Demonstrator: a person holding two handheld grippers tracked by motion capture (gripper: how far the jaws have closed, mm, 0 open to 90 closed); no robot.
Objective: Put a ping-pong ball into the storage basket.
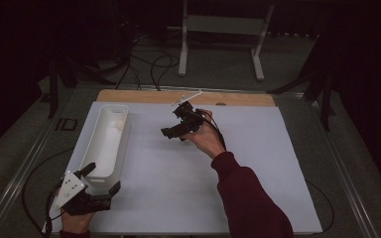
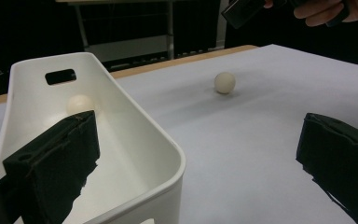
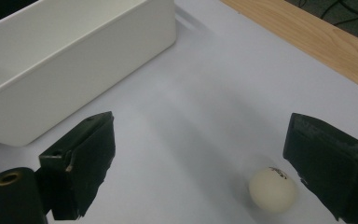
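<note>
A cream ball (image 3: 272,189) lies on the white table sheet (image 1: 203,188), between the jaws of my right gripper (image 3: 205,140) and close to the right one. The jaws stand wide apart and do not touch it. In the high view a hand in a dark red sleeve holds that gripper (image 1: 172,123) over the middle of the sheet. A second ball (image 2: 80,103) rests at the far end of the white bin (image 1: 104,148). My left gripper (image 2: 198,154) is open astride the bin's near corner, one jaw inside and one over the sheet. The loose ball (image 2: 224,82) lies beyond it.
The bin has a handle slot (image 2: 60,76) in its far wall. A wooden strip (image 1: 186,96) runs along the table's far edge. Cables (image 1: 149,62) and a white stand (image 1: 221,34) lie on the floor beyond. Bare sheet spreads right of the bin.
</note>
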